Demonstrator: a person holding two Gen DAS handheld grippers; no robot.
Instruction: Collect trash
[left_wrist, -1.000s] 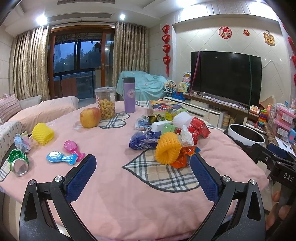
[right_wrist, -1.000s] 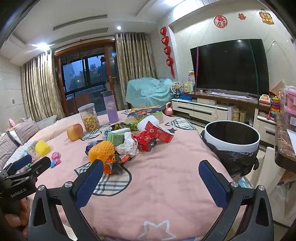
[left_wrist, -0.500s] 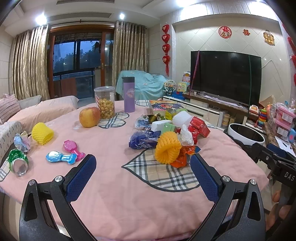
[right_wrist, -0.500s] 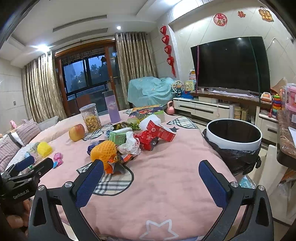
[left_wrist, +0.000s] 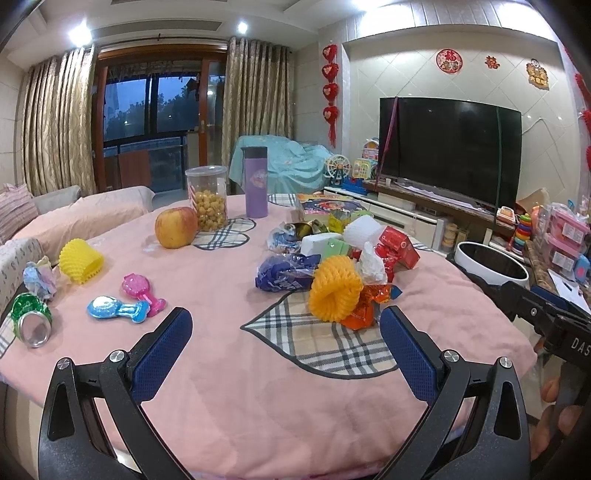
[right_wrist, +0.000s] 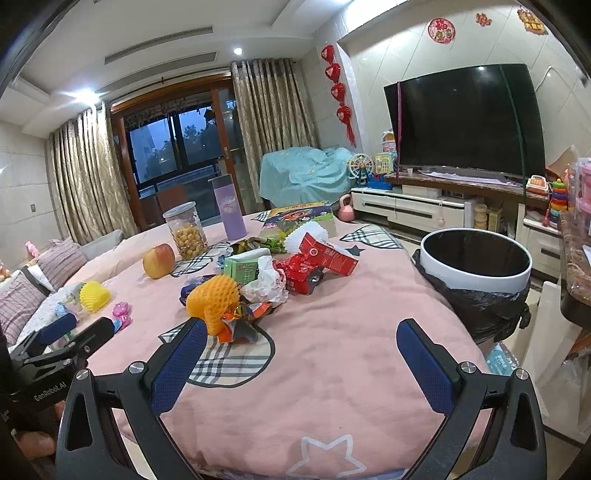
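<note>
Fingers (left_wrist: 175, 334) of both my grippers are gaping wide and holding nothing above the near edge of the pink-clothed surface (left_wrist: 229, 398).

My left gripper (left_wrist: 282, 332) and right gripper (right_wrist: 301, 345) are both facing the trash pile (right_wrist: 273, 275) sitting mid-surface, well short of the lined bin (right_wrist: 476, 262) standing just off the right edge. I am judging the orange foam net (left_wrist: 334, 291) feather-light and springy, so pinching across its rolled rim should hold it. Crinkled foil wrappers (left_wrist: 364, 308) under it look slippery and thin; the red carton (right_wrist: 323, 258) looks stiff, light and crushable, best gripped across its flat sides.
</note>
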